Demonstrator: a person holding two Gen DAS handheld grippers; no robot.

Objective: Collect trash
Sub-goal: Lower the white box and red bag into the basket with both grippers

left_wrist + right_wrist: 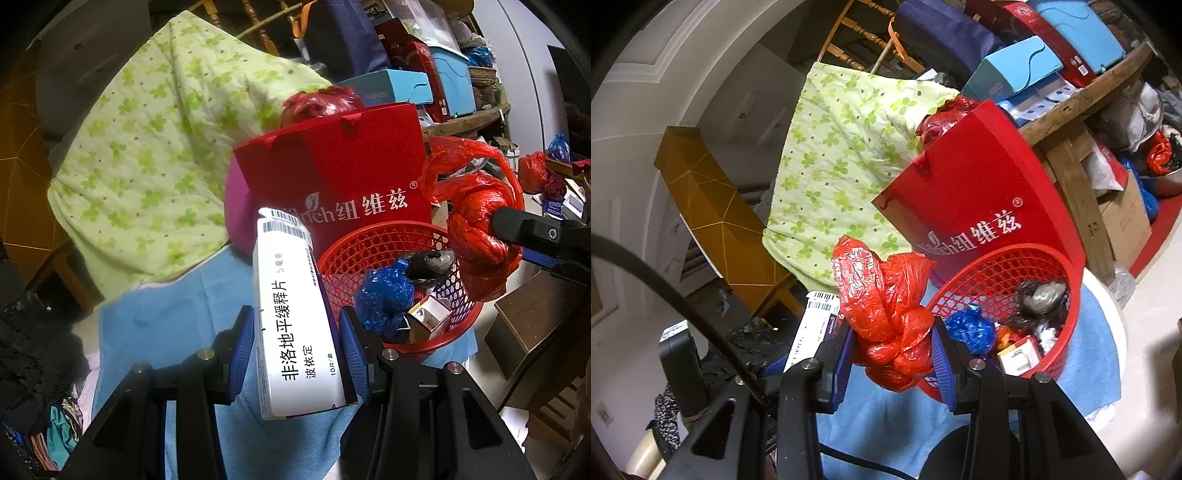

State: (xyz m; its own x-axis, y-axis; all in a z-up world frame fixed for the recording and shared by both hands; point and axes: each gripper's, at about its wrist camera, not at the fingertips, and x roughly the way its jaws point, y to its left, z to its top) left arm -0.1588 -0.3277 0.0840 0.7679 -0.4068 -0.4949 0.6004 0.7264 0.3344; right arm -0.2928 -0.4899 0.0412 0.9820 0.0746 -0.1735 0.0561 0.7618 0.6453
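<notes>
Left gripper: clamped on white medicine box, held beside red mesh basket.
Right gripper: pinching knotted red plastic bag at basket rim.
Advice: each item should be carried over the basket opening before release.

Both cams ride the grippers, looking fwd and slightly down, close in on the red basket. Left cam sits left of it, so the basket shows right of centre; right cam sits nearer its front. Shared: basket, red gift bag, green quilt.
</notes>
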